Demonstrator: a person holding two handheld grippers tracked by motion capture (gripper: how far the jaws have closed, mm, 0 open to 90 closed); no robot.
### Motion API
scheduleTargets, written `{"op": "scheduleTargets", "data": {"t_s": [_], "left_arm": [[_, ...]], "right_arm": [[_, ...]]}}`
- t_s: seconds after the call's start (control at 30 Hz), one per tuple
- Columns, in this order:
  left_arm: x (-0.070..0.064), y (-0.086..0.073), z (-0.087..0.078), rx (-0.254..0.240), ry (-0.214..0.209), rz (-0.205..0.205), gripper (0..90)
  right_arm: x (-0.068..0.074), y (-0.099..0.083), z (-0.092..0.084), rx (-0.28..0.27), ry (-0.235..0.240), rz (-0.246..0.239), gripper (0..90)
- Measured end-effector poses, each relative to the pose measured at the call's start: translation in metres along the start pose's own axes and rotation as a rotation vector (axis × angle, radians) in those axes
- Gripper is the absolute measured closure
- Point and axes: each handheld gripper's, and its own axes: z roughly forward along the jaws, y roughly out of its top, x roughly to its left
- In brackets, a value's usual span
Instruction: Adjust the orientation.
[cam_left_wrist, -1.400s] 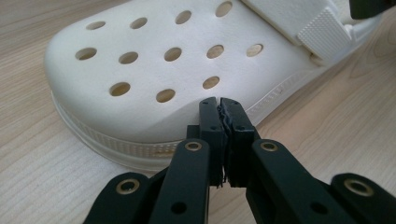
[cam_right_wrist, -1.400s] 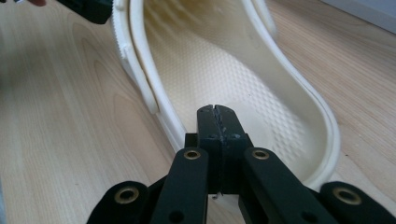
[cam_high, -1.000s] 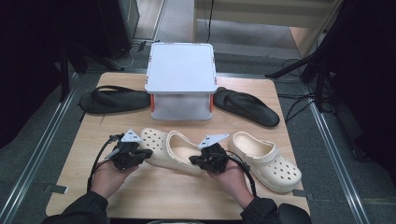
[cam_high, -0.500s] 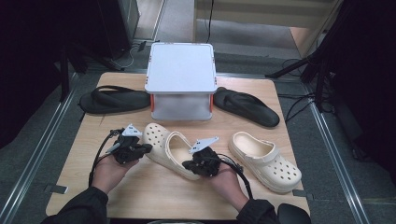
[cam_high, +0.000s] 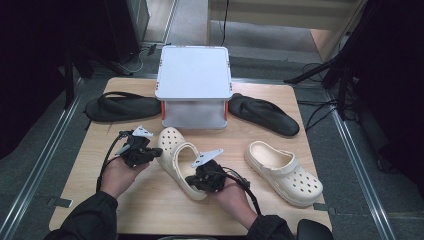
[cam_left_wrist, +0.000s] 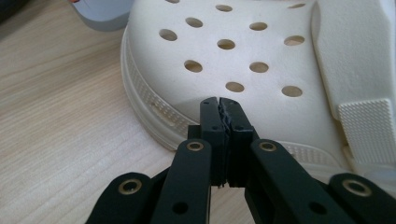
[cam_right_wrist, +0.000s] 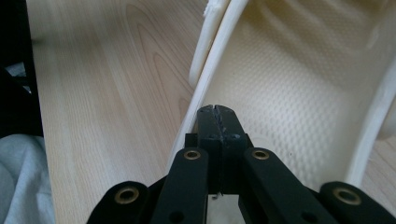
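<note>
Clog (cam_high: 180, 162) nr desk centre is the item being worked: cream, perforated toe twd the white box (cam_high: 192, 85), heel twd the person, lying at a slant. Left gripper (cam_high: 156, 151) sits at its toe-side edge; in the left gripper view the jaws are pressed together w/ nothing between them, tips right up against the clog's (cam_left_wrist: 243, 56) sidewall just below the holes – touching or a hair off, can't tell. Right gripper (cam_high: 192, 179) is at the heel end; in the right gripper view its jaws are also pressed together, empty, tips over the rim of the clog (cam_right_wrist: 299, 98) w/ the textured footbed beyond.

Progress, as I judge it: early. Looks like nudging/straightening the clog w/ closed tips, not a lift – no grip on it yet from either side. Second clog (cam_high: 284, 172) lies well apart to the right, pointing a different way, so the pair isn't lined up. Two black flip-flops (cam_high: 122, 106) (cam_high: 264, 115) flank the box at the back of the desk (cam_high: 90, 185), untouched.

Left to do, prob.: finish turning this clog, bring it beside its mate or to wherever the pair goes.
</note>
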Motion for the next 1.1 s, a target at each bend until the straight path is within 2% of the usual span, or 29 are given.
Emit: {"op": "scheduleTargets", "data": {"t_s": [0.13, 0.37, 0.63, 0.87, 1.1], "left_arm": [[0.001, 0.004, 0.003, 0.001, 0.0, 0.005, 89.5], [0.003, 0.012, 0.009, -0.002, 0.005, 0.019, 89.3], [0.005, 0.017, 0.013, -0.001, -0.002, 0.029, 89.4], [0.005, 0.022, 0.016, -0.004, 0.002, 0.034, 89.2], [0.006, 0.025, 0.018, -0.004, -0.009, 0.038, 89.0]], "right_arm": [[0.002, 0.003, 0.002, 0.008, -0.001, -0.001, 90.0], [0.012, 0.014, 0.005, 0.02, -0.012, -0.044, 90.0], [0.017, 0.02, 0.011, 0.023, -0.016, -0.051, 90.0], [0.021, 0.025, 0.018, 0.017, -0.011, -0.039, 90.0], [0.022, 0.028, 0.02, 0.016, -0.008, -0.007, 90.0]]}}
